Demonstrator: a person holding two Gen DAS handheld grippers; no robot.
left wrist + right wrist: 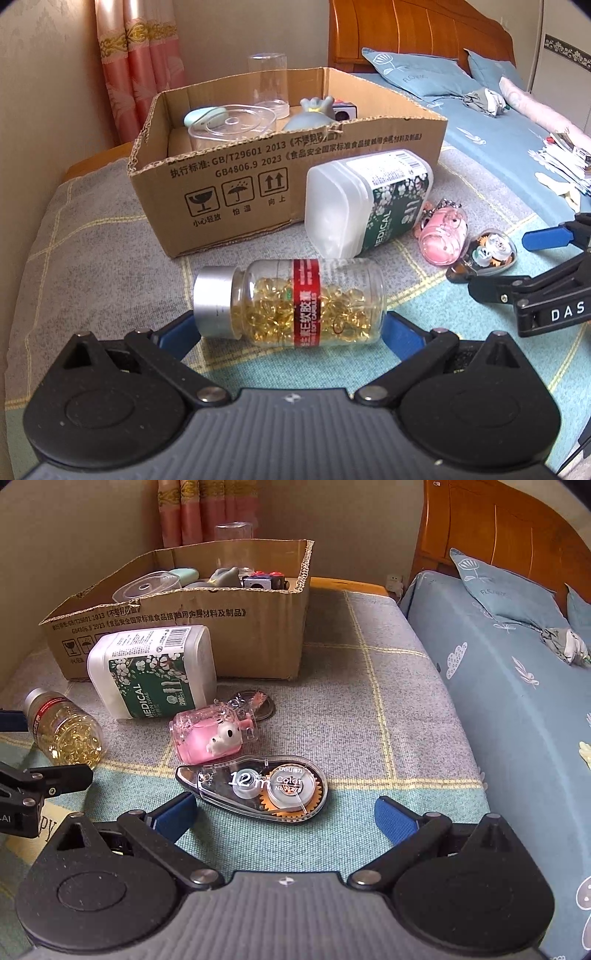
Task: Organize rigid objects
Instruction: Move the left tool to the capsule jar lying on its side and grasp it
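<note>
Left claw: spread wide, with the capsule bottle lying on its side between the blue fingertips; whether the pads touch the bottle I cannot tell.
Capsule bottle: clear, full of yellow capsules, silver cap pointing left, red label band round the middle; it rests on the checked blanket.
Right claw: wide open and holding nothing, hovering just behind the correction tape dispenser.
Correction tape dispenser: flat on the blanket, near the pink keychain bottle.
Cotton swab box: on its side, white with a green label, just in front of the cardboard box.
Cardboard box: open-topped, at the back of the blanket, holding a clear plastic container, a tall clear cup and a grey figure.
Bed: to the right, with a blue patterned sheet.
</note>
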